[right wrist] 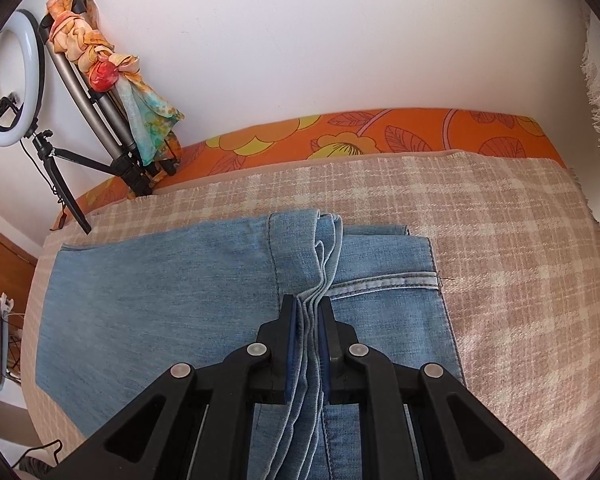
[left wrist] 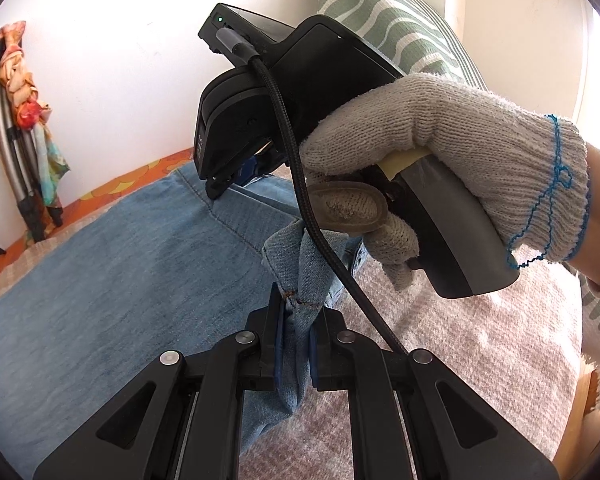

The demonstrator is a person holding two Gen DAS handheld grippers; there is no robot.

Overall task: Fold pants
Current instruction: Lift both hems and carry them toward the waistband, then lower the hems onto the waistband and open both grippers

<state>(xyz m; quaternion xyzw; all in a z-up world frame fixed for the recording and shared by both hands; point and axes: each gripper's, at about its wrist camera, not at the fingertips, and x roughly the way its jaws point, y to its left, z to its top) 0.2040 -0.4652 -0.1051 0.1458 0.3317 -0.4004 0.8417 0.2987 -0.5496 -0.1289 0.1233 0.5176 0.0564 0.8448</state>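
Light blue denim pants (right wrist: 160, 304) lie spread on a beige checked blanket (right wrist: 500, 240). My right gripper (right wrist: 310, 308) is shut on a bunch of several denim layers at the pants' edge, lifted above the flat part. My left gripper (left wrist: 300, 304) is shut on a stitched corner of the same pants (left wrist: 100, 280), which stands up between its fingers. In the left wrist view the right gripper's black body (left wrist: 300, 92) and the gloved hand (left wrist: 460, 152) holding it fill the middle, just beyond my left fingertips. Its jaws are hidden there.
A ring light on a tripod (right wrist: 12, 84) and a folded stand wrapped in a colourful scarf (right wrist: 112, 76) lean on the white wall at far left. An orange floral sheet (right wrist: 380, 132) edges the bed. A green striped pillow (left wrist: 380, 12) stands at right.
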